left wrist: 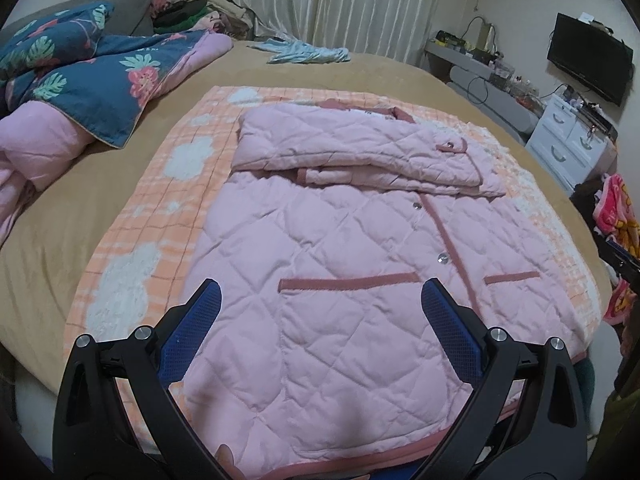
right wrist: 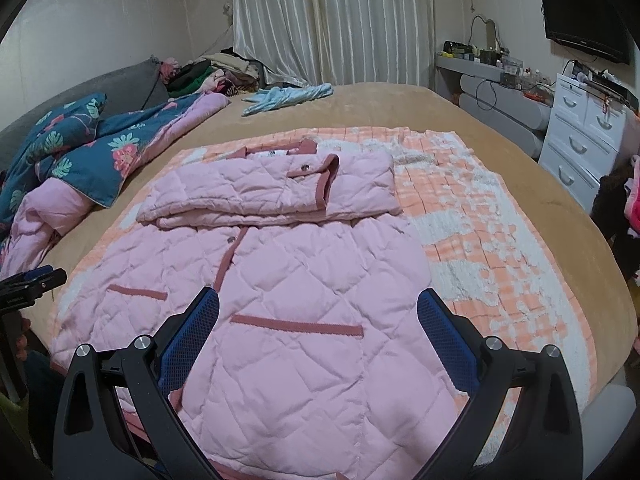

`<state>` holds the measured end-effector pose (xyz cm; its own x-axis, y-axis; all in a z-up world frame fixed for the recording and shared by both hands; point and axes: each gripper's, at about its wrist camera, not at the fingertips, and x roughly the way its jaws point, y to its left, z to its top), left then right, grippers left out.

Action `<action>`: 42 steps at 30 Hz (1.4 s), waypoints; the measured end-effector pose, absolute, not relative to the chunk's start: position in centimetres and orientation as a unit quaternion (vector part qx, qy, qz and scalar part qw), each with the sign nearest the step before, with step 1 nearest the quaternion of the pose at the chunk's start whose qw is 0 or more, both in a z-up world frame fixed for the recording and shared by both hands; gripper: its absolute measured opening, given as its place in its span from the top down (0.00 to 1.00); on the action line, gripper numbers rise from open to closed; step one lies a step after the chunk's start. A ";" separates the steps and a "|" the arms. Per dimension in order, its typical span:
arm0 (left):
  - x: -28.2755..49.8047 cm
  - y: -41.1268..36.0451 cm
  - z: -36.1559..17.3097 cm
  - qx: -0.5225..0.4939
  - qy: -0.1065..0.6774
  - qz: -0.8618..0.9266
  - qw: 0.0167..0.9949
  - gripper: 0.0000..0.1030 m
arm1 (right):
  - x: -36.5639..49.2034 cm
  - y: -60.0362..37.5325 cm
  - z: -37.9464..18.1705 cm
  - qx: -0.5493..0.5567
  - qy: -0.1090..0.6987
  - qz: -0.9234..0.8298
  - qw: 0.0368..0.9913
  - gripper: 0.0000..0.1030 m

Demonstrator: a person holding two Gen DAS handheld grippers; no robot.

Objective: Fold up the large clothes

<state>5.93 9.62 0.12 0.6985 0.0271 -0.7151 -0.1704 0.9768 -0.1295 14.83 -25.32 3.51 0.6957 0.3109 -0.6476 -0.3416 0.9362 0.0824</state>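
— Blue-padded fingers of the left gripper [left wrist: 320, 300] and right gripper [right wrist: 318, 308] stand wide apart at the bottom of each frame, holding nothing.

— And the pink quilted jacket [left wrist: 340, 260]?

— Centre frame, flat on the orange checked blanket [left wrist: 132, 240]. Both sleeves look folded across the chest; the hem seems unfolded, so roughly halfway.

— Around it?

— Floral duvet [left wrist: 92, 76], upper left.

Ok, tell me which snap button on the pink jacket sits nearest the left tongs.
The lowest snap button on the jacket, just above the pocket trim. The next snap sits higher up the placket, and the cuff snap lies farthest away, on the folded sleeve.
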 end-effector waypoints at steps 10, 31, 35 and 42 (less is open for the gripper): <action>5.2 10.8 -2.4 -0.083 0.412 0.074 0.904 0.09 | 14.9 -25.9 1.5 -0.038 0.370 0.174 0.912 0.04; 2.2 16.6 -7.6 -0.162 0.473 0.095 0.861 0.09 | 14.4 -27.7 -0.9 -0.041 0.401 0.165 0.900 0.04; 2.0 16.6 -8.2 -0.169 0.480 0.081 0.857 0.09 | 14.4 -28.6 -1.5 -0.035 0.412 0.163 0.896 0.04; 2.0 15.4 -9.0 -0.150 0.494 0.066 0.854 0.09 | 14.4 -31.0 -3.5 -0.024 0.451 0.148 0.880 0.04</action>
<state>2.02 15.40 -8.96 0.5027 -0.0356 -0.8637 -0.2610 0.9463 -0.1909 14.35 -31.04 -3.48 0.5490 0.2389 -0.8009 -0.2829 0.9548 0.0909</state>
